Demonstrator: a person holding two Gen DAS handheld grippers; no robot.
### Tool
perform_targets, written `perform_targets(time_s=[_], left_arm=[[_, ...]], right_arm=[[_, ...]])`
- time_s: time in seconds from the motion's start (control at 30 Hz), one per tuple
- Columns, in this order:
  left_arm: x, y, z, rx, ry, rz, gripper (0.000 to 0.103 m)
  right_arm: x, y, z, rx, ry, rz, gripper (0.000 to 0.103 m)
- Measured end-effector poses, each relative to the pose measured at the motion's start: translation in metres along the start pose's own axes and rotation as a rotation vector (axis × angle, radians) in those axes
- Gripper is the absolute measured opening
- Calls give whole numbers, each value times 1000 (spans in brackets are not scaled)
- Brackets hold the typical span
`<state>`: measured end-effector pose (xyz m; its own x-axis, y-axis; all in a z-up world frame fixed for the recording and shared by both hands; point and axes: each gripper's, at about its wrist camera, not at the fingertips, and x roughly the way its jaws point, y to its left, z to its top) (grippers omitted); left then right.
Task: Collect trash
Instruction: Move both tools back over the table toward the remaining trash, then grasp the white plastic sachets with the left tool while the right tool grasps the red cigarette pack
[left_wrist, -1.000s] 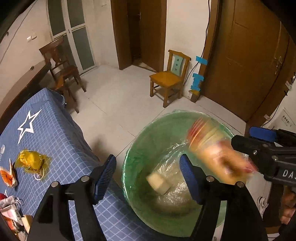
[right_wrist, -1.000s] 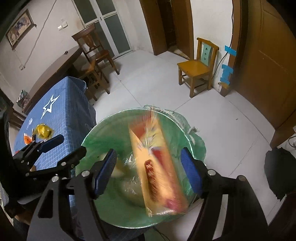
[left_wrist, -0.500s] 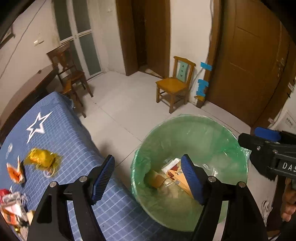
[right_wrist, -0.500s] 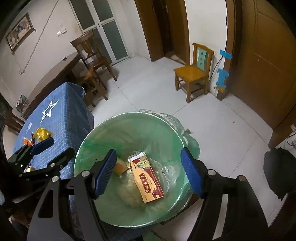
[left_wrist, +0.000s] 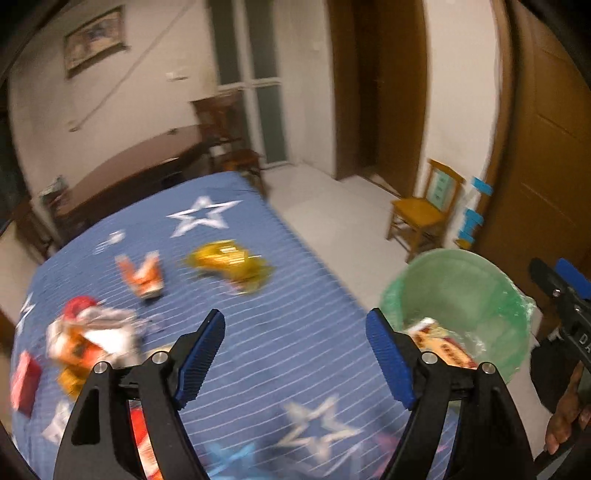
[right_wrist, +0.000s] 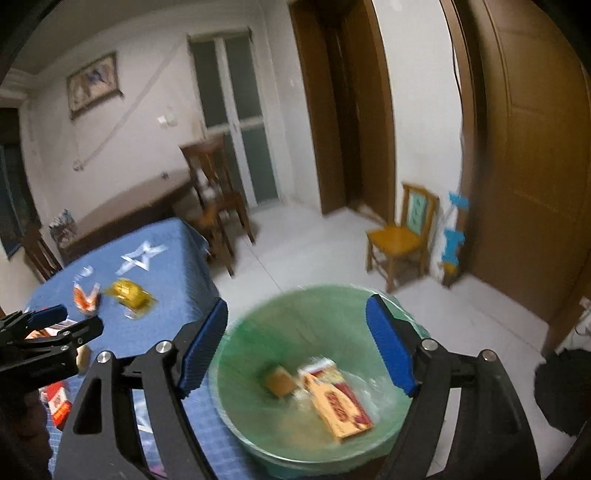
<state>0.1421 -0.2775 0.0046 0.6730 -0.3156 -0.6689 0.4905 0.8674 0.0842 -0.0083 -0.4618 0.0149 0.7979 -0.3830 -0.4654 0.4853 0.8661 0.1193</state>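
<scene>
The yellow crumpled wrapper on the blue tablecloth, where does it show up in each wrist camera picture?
Left wrist view: the yellow wrapper lies a little above centre, on the blue star tablecloth, right of the orange-and-white wrapper.
Right wrist view: the same wrapper sits at mid-left, small, near the cloth's edge.
Shared landmark: the green-lined trash bin, right of the cloth in both.

A home: wooden doors, dining chairs, framed picture.
</scene>
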Motion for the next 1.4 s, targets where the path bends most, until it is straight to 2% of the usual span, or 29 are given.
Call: perform_targets(time_s=[0.17,0.27,0.47,0.6,0.73,0.87,0.93,1.03,1.17,1.23,1.4], left_arm=[[-42,75,-24,-108,-28,92,80],[-65,130,-43,-205,-29,161,81],[-95,234,-95,-390,29,282,83],[-99,282,-137,-518,95,298,83],[-93,298,-167,-579,138,263,83],[-76,292,-171,-596,153,206,83],[-69,288,-170,-584,152,176,83],[-49,285,-171,-576,188,202,83],[-29,284,-179,-602,242,160,82],[-23,285,-182,-613,257,145,79],[-21,284,-183,-604,236,146,71]], right_arm=[[-18,48,-10,-49,-95,80,82],[-23,82,-18,-116,-97,148,85],[-16,151,-42,-288,21,324,87],[-9,199,-69,-405,153,446,87],[-5,231,-93,-470,263,541,87],[3,254,-110,-527,334,549,87],[6,260,-115,-545,353,553,87],[15,273,-123,-577,375,541,84],[28,285,-130,-603,408,550,81],[30,288,-131,-591,427,580,81],[34,299,-140,-614,459,597,81]])
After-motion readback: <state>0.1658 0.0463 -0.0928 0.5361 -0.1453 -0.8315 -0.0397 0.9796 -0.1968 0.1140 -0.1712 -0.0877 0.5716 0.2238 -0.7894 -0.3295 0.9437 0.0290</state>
